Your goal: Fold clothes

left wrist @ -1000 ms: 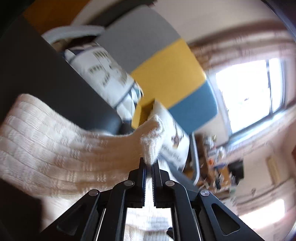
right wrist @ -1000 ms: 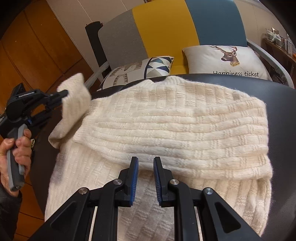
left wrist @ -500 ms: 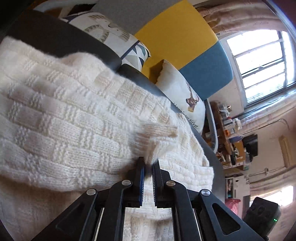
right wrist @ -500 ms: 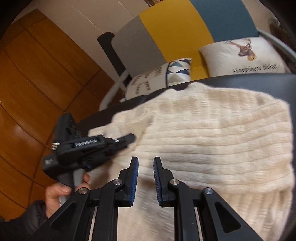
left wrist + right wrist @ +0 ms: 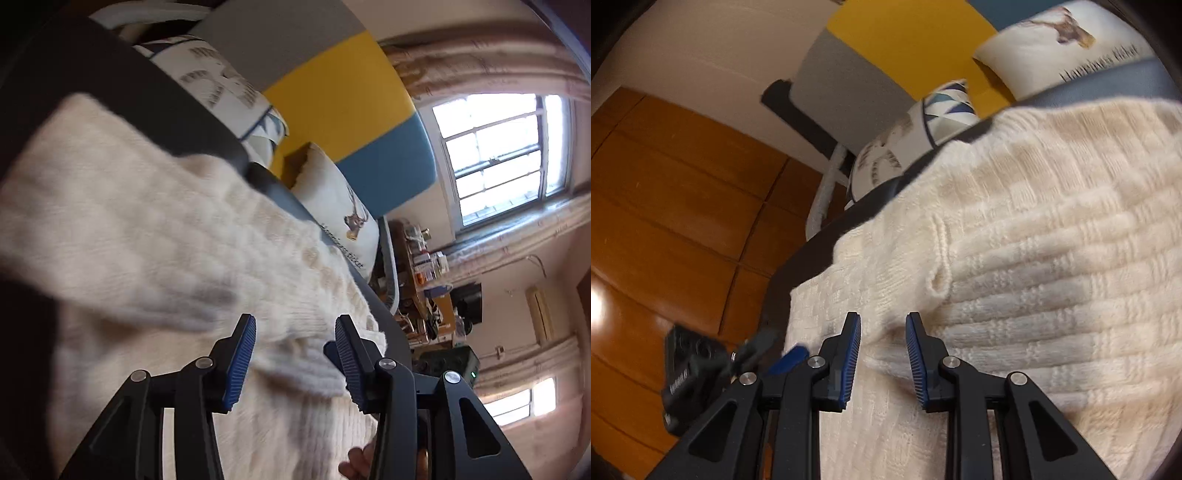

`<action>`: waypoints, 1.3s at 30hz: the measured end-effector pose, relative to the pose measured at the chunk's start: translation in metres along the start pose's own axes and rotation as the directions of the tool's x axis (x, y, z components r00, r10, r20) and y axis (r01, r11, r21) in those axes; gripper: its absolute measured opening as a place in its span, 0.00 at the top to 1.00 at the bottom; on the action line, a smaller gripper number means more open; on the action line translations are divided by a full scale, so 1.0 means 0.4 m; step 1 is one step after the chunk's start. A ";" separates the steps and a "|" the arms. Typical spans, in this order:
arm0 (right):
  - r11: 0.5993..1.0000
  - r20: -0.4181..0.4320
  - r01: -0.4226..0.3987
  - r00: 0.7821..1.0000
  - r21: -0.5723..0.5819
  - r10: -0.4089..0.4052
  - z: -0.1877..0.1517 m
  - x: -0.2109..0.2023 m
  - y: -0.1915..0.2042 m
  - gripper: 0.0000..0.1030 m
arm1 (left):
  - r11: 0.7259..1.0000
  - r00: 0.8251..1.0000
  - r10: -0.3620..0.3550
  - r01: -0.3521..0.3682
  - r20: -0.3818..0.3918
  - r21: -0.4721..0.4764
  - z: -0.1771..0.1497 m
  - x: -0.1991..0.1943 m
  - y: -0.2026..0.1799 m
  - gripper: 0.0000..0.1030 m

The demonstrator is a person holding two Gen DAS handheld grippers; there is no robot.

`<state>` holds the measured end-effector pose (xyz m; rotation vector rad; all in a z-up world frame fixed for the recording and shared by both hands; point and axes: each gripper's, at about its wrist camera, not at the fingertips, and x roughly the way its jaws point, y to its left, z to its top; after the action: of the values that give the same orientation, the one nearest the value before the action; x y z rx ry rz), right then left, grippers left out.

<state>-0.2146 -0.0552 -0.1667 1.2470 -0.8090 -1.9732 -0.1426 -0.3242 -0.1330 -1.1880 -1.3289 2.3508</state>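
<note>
cream knit sweater [image 5: 1015,266] lies part-folded mid frame, sleeve laid over; my left gripper [image 5: 295,354] and right gripper [image 5: 882,354] opening, grasping nothing, more folds left.

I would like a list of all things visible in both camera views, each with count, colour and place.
sweater: one, cream knit, folded on the dark table
table: one, dark, under the sweater
sofa: one, grey, yellow and blue, behind the table
cushions: two, white; deer cushion and patterned cushion, on the sofa
window: one, bright, at right in the left wrist view
wood panels: orange-brown, at left
left gripper: black, blue pads, jaws opening, over the sweater
right gripper: same, jaws opening, over the sweater
</note>
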 end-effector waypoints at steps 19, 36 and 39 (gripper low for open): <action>0.954 0.045 0.300 0.953 -0.023 -0.299 0.017 0.134 0.072 0.95 | 0.976 0.998 -0.036 0.047 0.056 -0.212 0.016 -0.186 0.254 0.55; 0.892 0.134 0.242 0.969 -0.381 -0.206 0.154 0.019 0.436 0.95 | 0.749 0.959 -0.148 0.269 0.242 -0.606 0.027 -0.093 0.339 0.48; 0.874 0.140 0.250 0.968 -0.416 -0.210 0.172 0.008 0.468 0.95 | 0.740 0.957 -0.139 0.271 0.254 -0.616 0.036 -0.063 0.330 0.48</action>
<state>-0.2411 -0.1580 0.0021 1.0270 -0.2381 -2.2557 -0.1089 -0.4229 -0.2189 -0.8786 -2.3375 1.9216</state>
